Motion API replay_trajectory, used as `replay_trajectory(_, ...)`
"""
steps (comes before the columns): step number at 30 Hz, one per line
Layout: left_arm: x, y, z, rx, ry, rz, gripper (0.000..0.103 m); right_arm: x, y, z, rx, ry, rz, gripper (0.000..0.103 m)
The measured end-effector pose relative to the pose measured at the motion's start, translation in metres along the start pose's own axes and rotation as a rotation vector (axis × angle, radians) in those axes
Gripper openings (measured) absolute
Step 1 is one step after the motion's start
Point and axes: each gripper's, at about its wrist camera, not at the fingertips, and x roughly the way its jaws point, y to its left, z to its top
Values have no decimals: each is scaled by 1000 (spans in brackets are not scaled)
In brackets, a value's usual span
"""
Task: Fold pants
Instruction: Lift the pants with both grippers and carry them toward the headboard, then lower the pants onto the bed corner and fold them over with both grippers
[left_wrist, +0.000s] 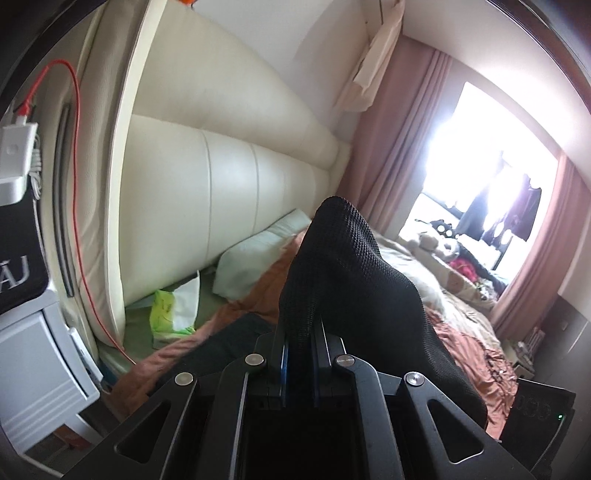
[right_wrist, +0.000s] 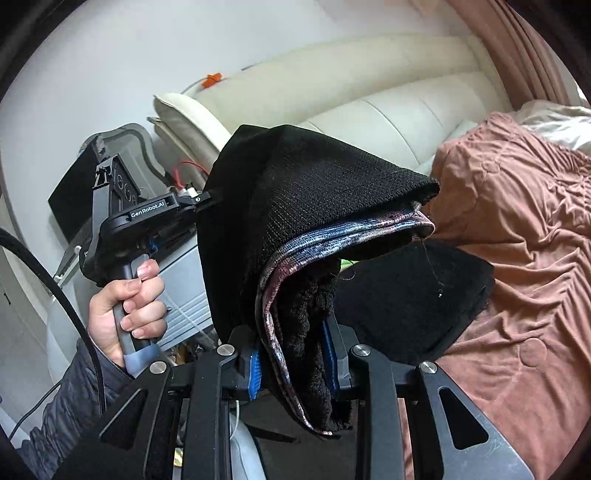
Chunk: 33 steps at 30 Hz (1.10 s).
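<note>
Holding the black pants (right_wrist: 295, 192) aloft above the bed (right_wrist: 524, 206), I grip them at two points. My left hand-held gripper (left_wrist: 299, 339) is pressed nearly together on a thin fold of the knit fabric; my right hand-held gripper (right_wrist: 293, 354) pinches a thicker bundle, in which a shiny striped lining (right_wrist: 280, 295) shows between black layers. The cloth is raised clear of the rust-coloured bedspread (right_wrist: 517, 280), although a dark panel (right_wrist: 413, 295), probably more of the same garment, appears to lie on the bedspread below.

Risks, as I judge them: the left grip holds very little cloth, so a sharp pull between my hands could slip it free; the bunched right grip may keep the layers uneven and leave a crooked fold; the hanging end could drag over the bedspread and crease.

View differences: the right wrist view shows my left hand (right_wrist: 129, 302) on its handle, the sleeve and the lining. The left wrist view alone shows the cream headboard (left_wrist: 229, 206), a pillow (left_wrist: 258, 254), a green packet (left_wrist: 166, 314), a red cable (left_wrist: 77, 184) and the bright window (left_wrist: 491, 155).
</note>
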Motion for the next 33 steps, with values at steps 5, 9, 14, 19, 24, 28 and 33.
replay_trajectory(5,38,14,3,-12,33,34,9,37,-14,9,24,20,5,24)
replay_trajectory(9,71,19,6,-9,66,62,9,62,-32,17,68,40,7,24)
replay_trajectory(14,115,26,8,-4,120,100,9,86,-58,21,117,58,10,24)
replay_trajectory(19,160,29,10,10,190,153,9,109,-89,24,197,75,27,24)
replay_trajectory(24,205,31,8,25,254,208,8,129,-116,26,280,96,50,24)
replay_trajectory(28,235,34,5,30,304,240,8,141,-137,24,325,108,58,24)
replay_trajectory(33,263,44,2,37,337,267,8,150,-154,20,360,111,65,24)
